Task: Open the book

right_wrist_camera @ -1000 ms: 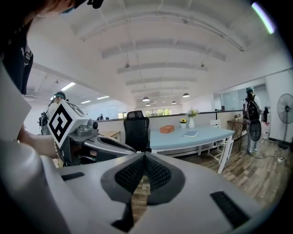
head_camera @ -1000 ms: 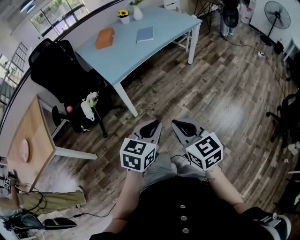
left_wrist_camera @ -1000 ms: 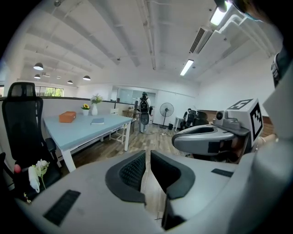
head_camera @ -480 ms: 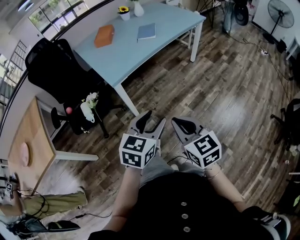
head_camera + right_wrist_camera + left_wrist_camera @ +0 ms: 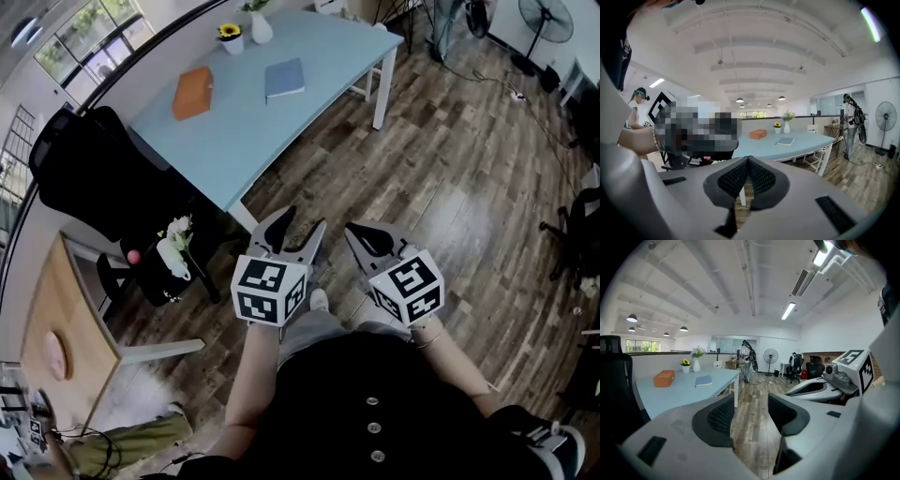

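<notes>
Where the book [image 5: 284, 78] lies: flat, closed, blue-grey cover, on the pale blue table [image 5: 253, 141], well apart from both grippers.
Neighbour: orange rectangular box [image 5: 192, 92], same table.
Left gripper [image 5: 302, 223]: jaws apart, ribbed black inner faces, nothing between them, over wood-plank floor [image 5: 450, 169].
Right gripper [image 5: 356, 232]: jaws pressed together, empty.

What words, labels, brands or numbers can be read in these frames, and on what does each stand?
No text can be read in any view.
Left marker cube and right marker cube: black-and-white square patterns only, no letters.
Blue book: cover too small to read.
Orange box: no print can be made out.
</notes>
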A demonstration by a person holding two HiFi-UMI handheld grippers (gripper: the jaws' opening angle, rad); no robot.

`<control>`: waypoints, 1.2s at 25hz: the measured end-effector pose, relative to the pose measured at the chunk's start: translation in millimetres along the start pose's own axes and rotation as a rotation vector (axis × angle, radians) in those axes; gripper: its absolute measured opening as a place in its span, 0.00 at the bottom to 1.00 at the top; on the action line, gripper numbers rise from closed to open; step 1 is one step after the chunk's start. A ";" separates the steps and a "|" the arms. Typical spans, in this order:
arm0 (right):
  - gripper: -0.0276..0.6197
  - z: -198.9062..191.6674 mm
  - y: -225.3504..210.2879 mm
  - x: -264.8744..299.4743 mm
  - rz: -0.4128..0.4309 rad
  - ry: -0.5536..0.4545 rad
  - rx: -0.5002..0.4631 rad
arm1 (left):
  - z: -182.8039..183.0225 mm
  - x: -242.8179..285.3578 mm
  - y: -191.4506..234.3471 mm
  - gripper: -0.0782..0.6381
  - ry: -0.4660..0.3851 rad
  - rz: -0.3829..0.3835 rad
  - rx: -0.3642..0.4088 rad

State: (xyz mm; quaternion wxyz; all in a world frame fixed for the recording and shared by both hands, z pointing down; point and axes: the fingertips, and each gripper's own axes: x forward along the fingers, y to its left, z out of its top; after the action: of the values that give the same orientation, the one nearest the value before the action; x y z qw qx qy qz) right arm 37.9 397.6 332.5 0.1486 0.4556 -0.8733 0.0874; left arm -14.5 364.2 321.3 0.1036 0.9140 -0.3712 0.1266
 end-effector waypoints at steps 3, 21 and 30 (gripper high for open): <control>0.04 8.8 -13.3 22.8 -0.034 0.001 0.021 | 9.6 13.0 23.0 0.40 0.002 -0.017 0.014; 0.04 27.7 -30.7 122.1 -0.093 0.042 0.071 | 11.4 54.4 127.3 0.40 0.052 -0.081 0.008; 0.04 23.9 -49.4 144.7 -0.085 0.065 0.089 | 6.0 72.5 147.0 0.40 0.068 -0.075 -0.033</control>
State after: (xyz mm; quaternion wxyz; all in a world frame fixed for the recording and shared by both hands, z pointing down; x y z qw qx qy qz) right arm -4.0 251.2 359.9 0.1600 0.4954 -0.8431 0.1344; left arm -67.0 211.9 352.0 0.1359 0.9205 -0.3352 0.1476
